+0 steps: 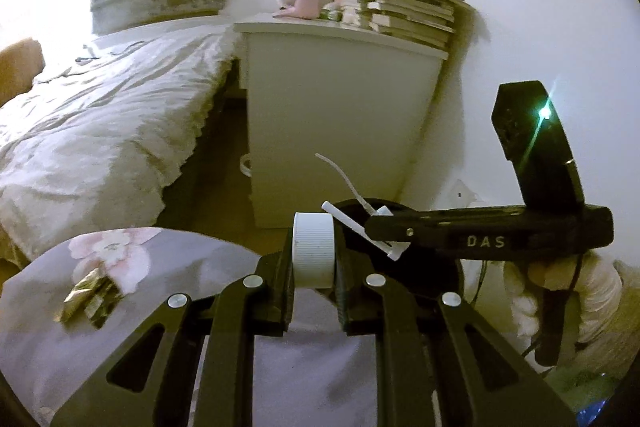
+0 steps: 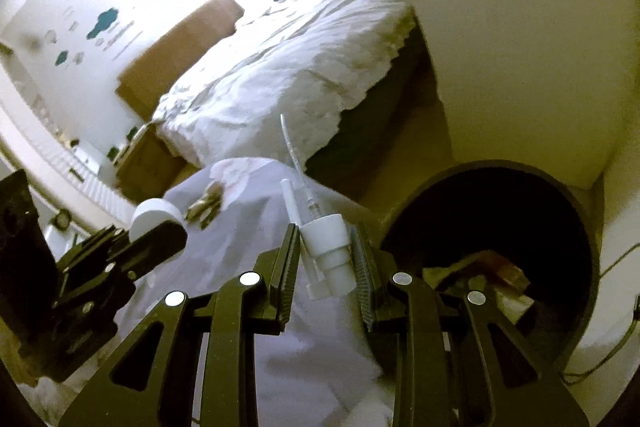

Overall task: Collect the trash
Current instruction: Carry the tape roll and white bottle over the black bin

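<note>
left gripper [image 1: 314, 291]: black plastic linkage arms with slot cut-outs, four round silver pivot screws, ribbed black pads on the fingers [image 1: 283, 287]
right gripper [image 2: 326, 263]: same black build and silver screws; white "DAS" lettering on its side, a small lit lamp, a thin black cable
hand [image 1: 568, 301]: white knitted glove

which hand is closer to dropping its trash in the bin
Right. The right gripper, shut on the white spray pump, sits beside the dark bin opening. The left gripper, holding the white cap, is farther from it.
</note>
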Action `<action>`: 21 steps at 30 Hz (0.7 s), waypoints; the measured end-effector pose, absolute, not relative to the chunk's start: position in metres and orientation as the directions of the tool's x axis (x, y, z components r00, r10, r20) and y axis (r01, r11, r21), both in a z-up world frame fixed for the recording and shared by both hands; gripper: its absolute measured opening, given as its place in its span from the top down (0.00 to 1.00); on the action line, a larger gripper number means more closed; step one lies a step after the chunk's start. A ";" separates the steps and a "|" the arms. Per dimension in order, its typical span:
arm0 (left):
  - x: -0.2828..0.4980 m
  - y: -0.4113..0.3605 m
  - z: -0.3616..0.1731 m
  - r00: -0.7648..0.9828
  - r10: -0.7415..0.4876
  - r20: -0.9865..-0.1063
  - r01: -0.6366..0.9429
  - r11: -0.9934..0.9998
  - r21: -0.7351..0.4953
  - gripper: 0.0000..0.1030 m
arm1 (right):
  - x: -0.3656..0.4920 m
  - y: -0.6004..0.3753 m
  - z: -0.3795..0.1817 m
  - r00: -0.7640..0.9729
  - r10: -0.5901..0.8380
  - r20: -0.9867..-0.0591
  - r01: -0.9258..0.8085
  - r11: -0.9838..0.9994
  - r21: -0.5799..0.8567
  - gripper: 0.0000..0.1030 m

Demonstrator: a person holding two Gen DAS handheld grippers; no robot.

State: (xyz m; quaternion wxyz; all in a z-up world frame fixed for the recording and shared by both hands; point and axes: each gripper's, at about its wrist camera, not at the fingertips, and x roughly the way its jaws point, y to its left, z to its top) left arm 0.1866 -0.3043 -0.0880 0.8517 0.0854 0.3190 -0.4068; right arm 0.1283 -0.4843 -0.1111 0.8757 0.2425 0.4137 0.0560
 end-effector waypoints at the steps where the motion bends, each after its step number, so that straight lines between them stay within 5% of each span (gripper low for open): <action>1: 0.187 -0.310 -0.089 0.456 -0.643 -0.615 0.753 0.647 -0.119 0.83 | 0.126 -0.491 -0.113 0.654 0.291 -0.698 0.117 0.873 0.473 0.73; 21: 0.201 -0.385 -0.149 0.260 -0.670 -0.695 0.783 0.568 -0.255 0.83 | 0.106 -0.571 -0.168 0.646 0.203 -0.736 0.321 0.802 0.503 0.73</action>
